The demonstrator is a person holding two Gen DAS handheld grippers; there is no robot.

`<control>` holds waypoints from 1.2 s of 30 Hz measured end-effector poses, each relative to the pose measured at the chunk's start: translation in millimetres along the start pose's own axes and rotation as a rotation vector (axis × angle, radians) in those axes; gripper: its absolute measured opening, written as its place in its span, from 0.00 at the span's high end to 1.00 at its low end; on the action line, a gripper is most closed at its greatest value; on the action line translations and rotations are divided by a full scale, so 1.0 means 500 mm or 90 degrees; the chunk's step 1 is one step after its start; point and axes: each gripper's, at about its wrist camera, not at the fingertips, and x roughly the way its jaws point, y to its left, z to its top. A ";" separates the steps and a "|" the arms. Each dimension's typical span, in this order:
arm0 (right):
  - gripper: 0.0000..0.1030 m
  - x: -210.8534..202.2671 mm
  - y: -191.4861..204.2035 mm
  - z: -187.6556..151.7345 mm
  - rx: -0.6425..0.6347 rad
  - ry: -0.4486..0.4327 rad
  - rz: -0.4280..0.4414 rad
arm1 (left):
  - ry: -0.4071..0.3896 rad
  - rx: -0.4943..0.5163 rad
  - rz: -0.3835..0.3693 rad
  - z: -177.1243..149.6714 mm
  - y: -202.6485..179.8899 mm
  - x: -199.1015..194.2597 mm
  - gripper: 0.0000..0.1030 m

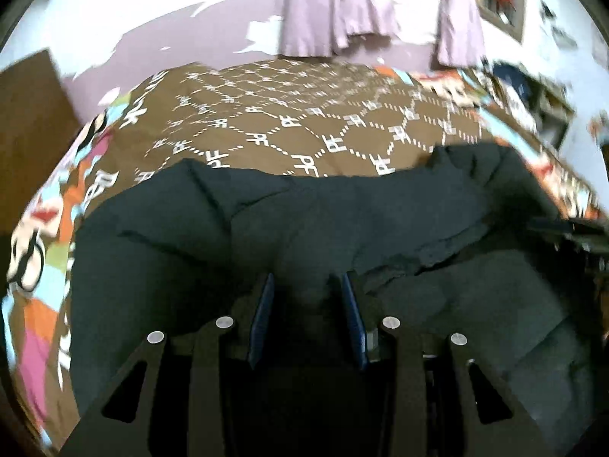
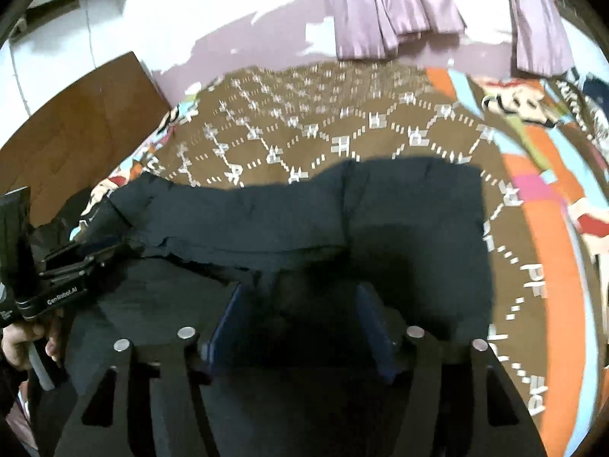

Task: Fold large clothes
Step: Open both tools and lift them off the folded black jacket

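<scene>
Two claws hover over the dark garment [image 2: 399, 221] spread on the patterned bed [image 2: 342, 133]. Right claw [image 2: 300, 320] gapes empty; left claw [image 1: 306, 304] pinches a cloth fold. Soft, limp, bulky-looking fabric: best gripped at hems or corners.

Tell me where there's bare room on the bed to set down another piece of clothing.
Free: the brown patterned bedspread between the dark garment and the lilac curtains. Crowded: the near side, under the garment and both grippers.
</scene>
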 end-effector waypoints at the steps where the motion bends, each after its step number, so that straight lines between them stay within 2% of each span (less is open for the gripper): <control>1: 0.34 -0.018 0.008 0.000 -0.009 -0.006 -0.002 | 0.001 -0.007 -0.001 0.001 -0.002 -0.014 0.67; 2: 0.28 -0.032 0.015 -0.002 -0.013 -0.011 -0.002 | 0.001 -0.010 -0.001 0.002 -0.011 -0.029 0.63; 5: 0.19 -0.088 0.042 -0.009 -0.030 -0.026 0.002 | -0.015 -0.024 -0.015 0.002 -0.026 -0.090 0.43; 7: 0.15 -0.128 0.062 -0.016 -0.040 -0.033 -0.006 | -0.030 -0.044 -0.035 0.001 -0.035 -0.143 0.39; 9: 0.10 -0.164 0.074 -0.027 -0.046 -0.031 -0.003 | -0.031 -0.058 -0.043 0.003 -0.042 -0.180 0.26; 10: 0.08 -0.188 0.082 -0.034 -0.050 -0.034 -0.004 | -0.034 -0.070 -0.049 -0.002 -0.048 -0.212 0.24; 14: 0.06 -0.269 0.103 -0.061 -0.051 -0.029 0.001 | -0.033 -0.088 -0.056 -0.018 -0.069 -0.303 0.11; 17: 0.06 -0.324 0.128 -0.089 -0.072 -0.018 -0.005 | -0.054 -0.088 -0.063 -0.040 -0.089 -0.376 0.03; 21: 0.03 -0.387 0.174 -0.134 -0.124 0.003 0.008 | -0.044 -0.072 -0.076 -0.069 -0.123 -0.454 0.02; 25: 0.03 -0.427 0.201 -0.169 -0.141 0.037 0.029 | -0.043 -0.039 -0.062 -0.116 -0.162 -0.524 0.02; 32: 0.02 -0.468 0.239 -0.226 -0.134 0.088 0.025 | 0.020 -0.034 -0.050 -0.199 -0.208 -0.580 0.02; 36: 0.02 -0.477 0.240 -0.284 -0.122 0.128 0.013 | 0.034 -0.018 -0.036 -0.247 -0.222 -0.606 0.02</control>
